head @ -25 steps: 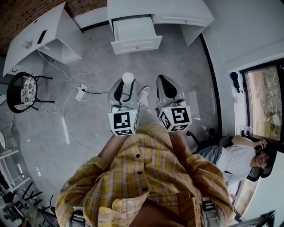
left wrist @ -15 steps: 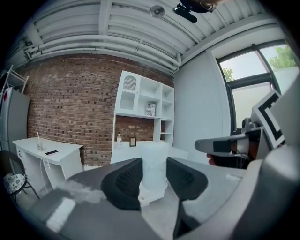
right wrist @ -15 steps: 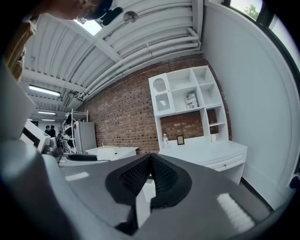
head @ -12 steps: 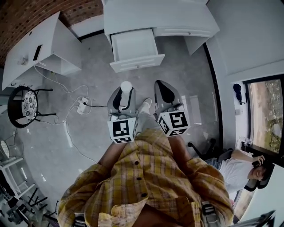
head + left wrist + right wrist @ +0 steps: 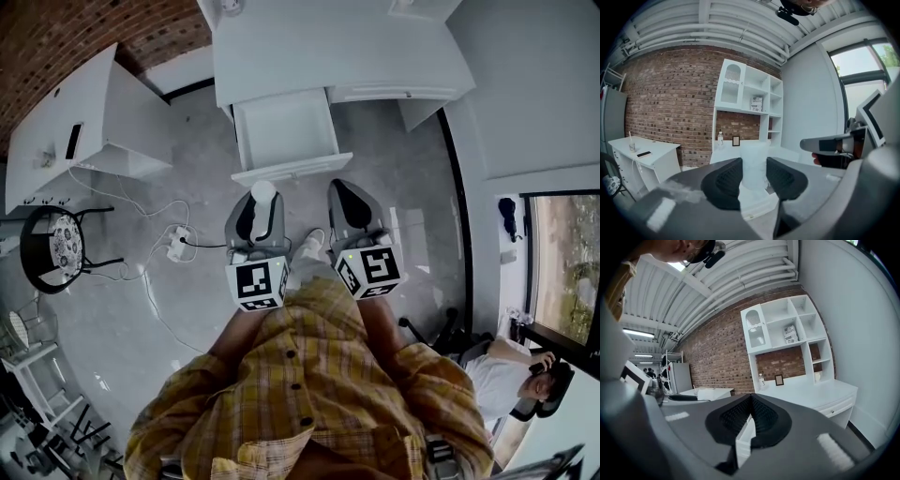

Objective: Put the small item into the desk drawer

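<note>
The white desk point(image 5: 328, 47) stands ahead with its drawer point(image 5: 292, 169) pulled open. My left gripper point(image 5: 260, 202) is held just short of the drawer front, shut on a small pale, rounded item point(image 5: 264, 189). In the left gripper view that translucent white item point(image 5: 754, 161) sits squeezed between the black pads point(image 5: 724, 180), with the drawer point(image 5: 754, 206) below and beyond it. My right gripper point(image 5: 343, 190) is level with the left one, to its right, shut and holding nothing. In the right gripper view its pads point(image 5: 764, 416) meet at the tips, and the drawer point(image 5: 743, 437) shows beneath them.
A second white desk point(image 5: 84, 112) stands at the left against the brick wall. A round chair point(image 5: 56, 234) and a power strip with cables point(image 5: 173, 246) are on the floor at the left. A person sits at the lower right point(image 5: 506, 361). White shelves point(image 5: 750, 98) rise over the desk.
The desk and its open drawer have drawn nearer in the head view as both grippers moved forward. The left gripper still holds the white item; the right stays shut.
</note>
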`<state>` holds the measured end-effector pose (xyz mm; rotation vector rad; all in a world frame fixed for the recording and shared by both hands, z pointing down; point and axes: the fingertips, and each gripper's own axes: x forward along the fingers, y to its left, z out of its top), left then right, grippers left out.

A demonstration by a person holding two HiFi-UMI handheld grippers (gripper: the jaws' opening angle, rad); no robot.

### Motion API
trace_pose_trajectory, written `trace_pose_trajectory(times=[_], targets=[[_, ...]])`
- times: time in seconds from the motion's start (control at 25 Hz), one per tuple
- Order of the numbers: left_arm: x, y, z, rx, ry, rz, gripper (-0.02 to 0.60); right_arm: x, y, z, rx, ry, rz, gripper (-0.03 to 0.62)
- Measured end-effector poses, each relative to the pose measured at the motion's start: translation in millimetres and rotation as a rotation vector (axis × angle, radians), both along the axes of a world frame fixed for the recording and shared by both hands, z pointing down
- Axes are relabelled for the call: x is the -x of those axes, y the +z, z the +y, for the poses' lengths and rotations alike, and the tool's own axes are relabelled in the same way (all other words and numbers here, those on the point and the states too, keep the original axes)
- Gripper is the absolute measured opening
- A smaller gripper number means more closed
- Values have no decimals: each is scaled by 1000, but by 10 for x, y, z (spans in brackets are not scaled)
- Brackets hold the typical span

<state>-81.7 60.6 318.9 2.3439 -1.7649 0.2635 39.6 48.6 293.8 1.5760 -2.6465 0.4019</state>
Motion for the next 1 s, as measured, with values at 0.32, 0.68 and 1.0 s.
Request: trace_pose_trajectory(times=[0.32, 0.68, 1.0], targets=[[-90, 164, -472, 28, 18, -30, 169, -96, 158, -499, 25, 8, -29, -3], [-148, 308, -716, 73, -7, -40, 169, -143, 387, -754, 78, -9, -44, -3], [-61, 486, -937, 115, -16, -32, 169, -67, 629, -981, 123, -2, -47, -3]])
